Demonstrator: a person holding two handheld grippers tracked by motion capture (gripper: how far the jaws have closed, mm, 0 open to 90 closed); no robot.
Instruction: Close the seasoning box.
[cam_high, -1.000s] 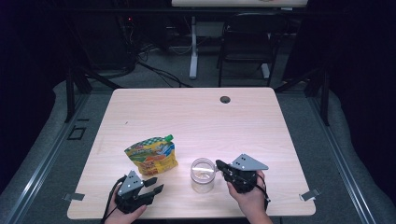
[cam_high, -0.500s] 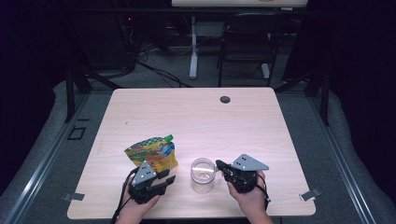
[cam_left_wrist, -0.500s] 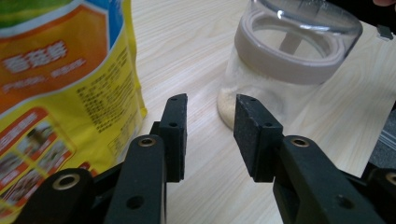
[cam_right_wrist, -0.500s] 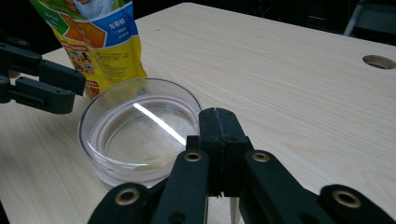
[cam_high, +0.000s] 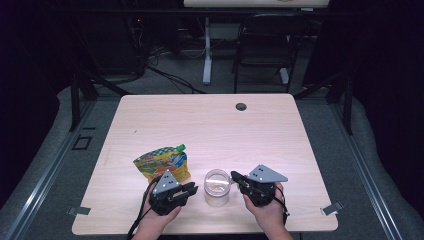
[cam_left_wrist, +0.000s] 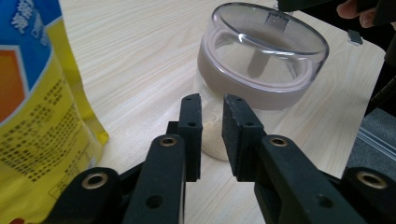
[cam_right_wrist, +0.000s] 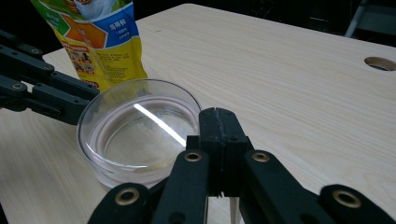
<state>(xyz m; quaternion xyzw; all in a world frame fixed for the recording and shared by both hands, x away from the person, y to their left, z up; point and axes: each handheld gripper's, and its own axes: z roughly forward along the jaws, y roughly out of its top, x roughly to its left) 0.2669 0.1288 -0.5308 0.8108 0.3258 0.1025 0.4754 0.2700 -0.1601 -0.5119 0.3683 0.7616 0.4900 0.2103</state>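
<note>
Two grippers flank the jar (cam_high: 217, 186): right gripper (cam_high: 239, 178) (jaws together) at 3 o'clock, left gripper (cam_high: 191, 190), narrowly apart and closing on nothing, at 9; next, probably gripping its lid (cam_left_wrist: 266, 44).

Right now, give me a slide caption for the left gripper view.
Left hand-held gripper, its jaws just narrowed with nothing between them, faces a lidded clear jar beside a yellow pouch.

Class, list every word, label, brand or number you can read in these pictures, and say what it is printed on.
Nothing can be read for certain.
Yellow, blue and green plastic pouch: Chinese characters and small black print, too blurred to read.
Clear lidded plastic jar: no text.
Pale wooden table: no text.
</note>
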